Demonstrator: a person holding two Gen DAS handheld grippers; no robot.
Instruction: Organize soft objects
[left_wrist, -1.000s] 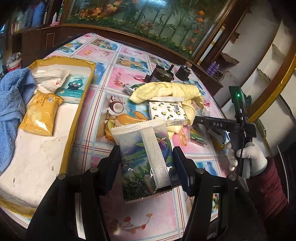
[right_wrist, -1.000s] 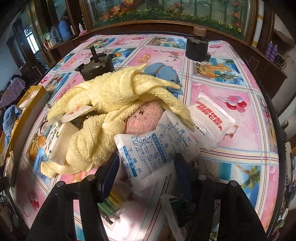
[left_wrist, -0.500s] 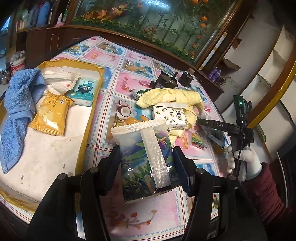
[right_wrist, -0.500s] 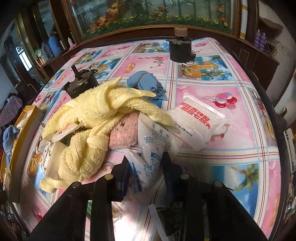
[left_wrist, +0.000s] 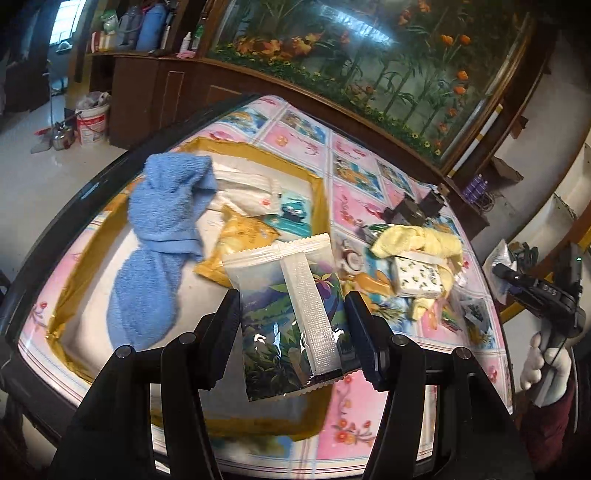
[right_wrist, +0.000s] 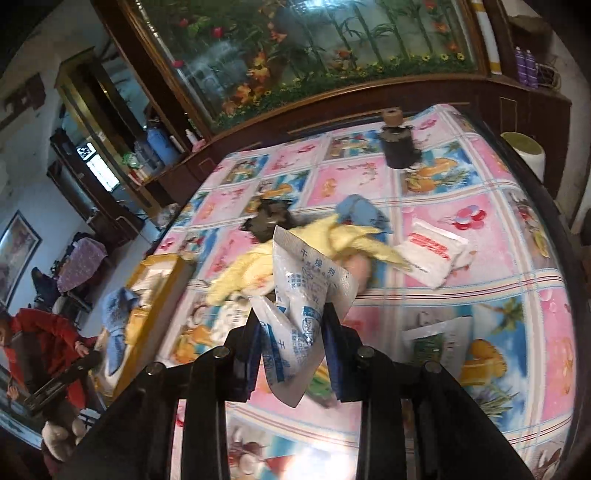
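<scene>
My left gripper (left_wrist: 291, 325) is shut on a clear snack packet with a green and purple print (left_wrist: 291, 314) and holds it above the near right corner of the yellow tray (left_wrist: 317, 192). In the tray lie a blue towel (left_wrist: 159, 236), a yellow packet (left_wrist: 240, 240) and a teal tissue pack (left_wrist: 291, 214). My right gripper (right_wrist: 291, 332) is shut on a white sachet with blue print (right_wrist: 306, 295), lifted off the table. Behind it lie the yellow towel (right_wrist: 280, 258), a pink plush partly hidden, and a white pack with red print (right_wrist: 432, 251).
A lemon-print tissue pack (left_wrist: 417, 277) lies on the yellow towel (left_wrist: 417, 240). Two dark motors (right_wrist: 397, 144) (right_wrist: 269, 218) stand on the patterned tablecloth. A blue cloth (right_wrist: 362, 214) lies behind the towel. A clear packet (right_wrist: 439, 336) lies near right. The table edge curves close on all sides.
My left gripper has carried the snack packet left, over the tray. My right gripper has shut on the white sachet and lifted it off the pile.
</scene>
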